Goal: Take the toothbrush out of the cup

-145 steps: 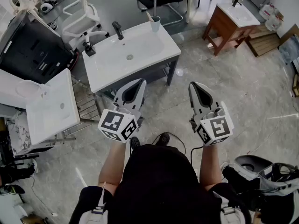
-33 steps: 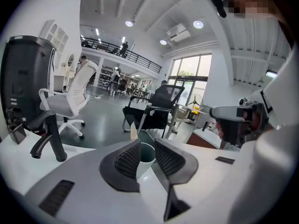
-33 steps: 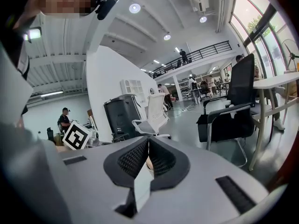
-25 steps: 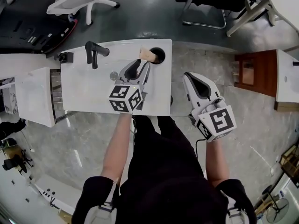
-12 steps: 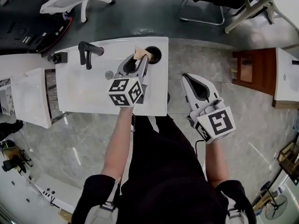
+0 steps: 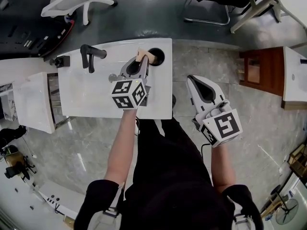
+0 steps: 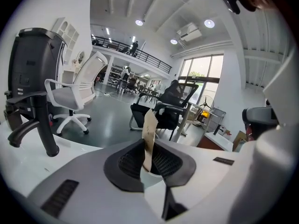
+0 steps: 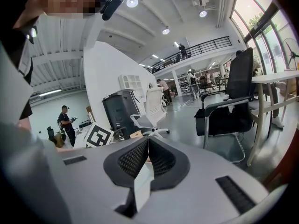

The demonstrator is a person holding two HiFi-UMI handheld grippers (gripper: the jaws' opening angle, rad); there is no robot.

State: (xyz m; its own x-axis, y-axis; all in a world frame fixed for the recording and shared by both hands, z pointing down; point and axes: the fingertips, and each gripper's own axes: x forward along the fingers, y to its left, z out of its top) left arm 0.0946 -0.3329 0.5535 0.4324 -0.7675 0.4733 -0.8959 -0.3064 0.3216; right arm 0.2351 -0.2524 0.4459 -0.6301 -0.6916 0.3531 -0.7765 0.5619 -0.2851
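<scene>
Left gripper (image 6: 142, 62) jaws have just been closing and now clamp the toothbrush (image 7: 149, 129) in the cup (image 6: 158, 56); lifting looks next. Right gripper (image 8: 147, 148) idles, jaws together.

Wood-look toothbrush (image 7: 149, 133), glossy white basin (image 6: 91, 99), matt black tap (image 6: 89, 54)

Left claw (image 6: 142, 63) reaching forward, jaws just closed onto toothbrush (image 7: 149, 129); right claw (image 6: 197, 80) apart, jaws together.
</scene>
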